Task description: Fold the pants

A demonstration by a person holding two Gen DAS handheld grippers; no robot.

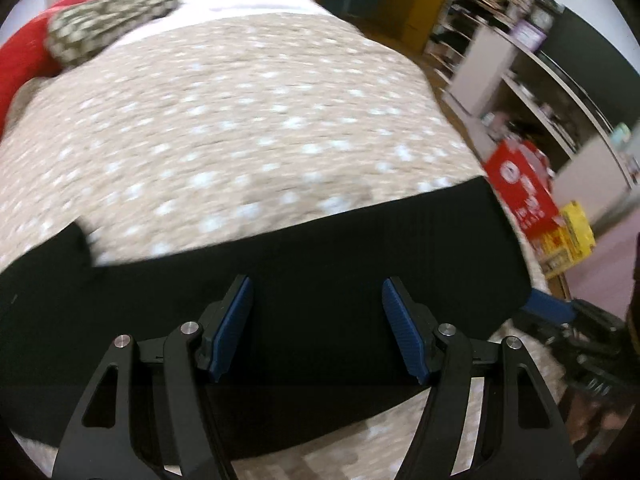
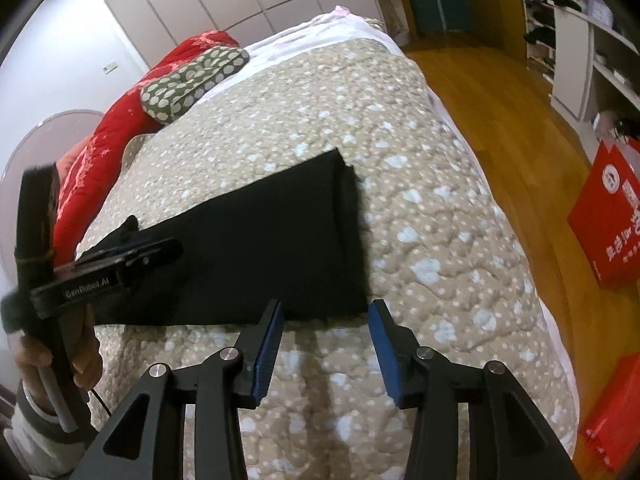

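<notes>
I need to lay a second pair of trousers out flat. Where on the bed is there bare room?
The quilt is bare between the black pants and the spotted pillow, and along the side towards the wooden floor. It is crowded at the head, with the pillow and the red blanket, and at the near edge, where both claws work.

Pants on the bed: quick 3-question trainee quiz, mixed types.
1. True or false: the right gripper is shut on the black pants.
2. The pants lie on: A) wooden floor B) spotted beige quilt C) shelf.
3. Fill in: the left gripper hangs over the pants with its jaws ____.

Key: 1 false; 2 B; 3 open.
</notes>
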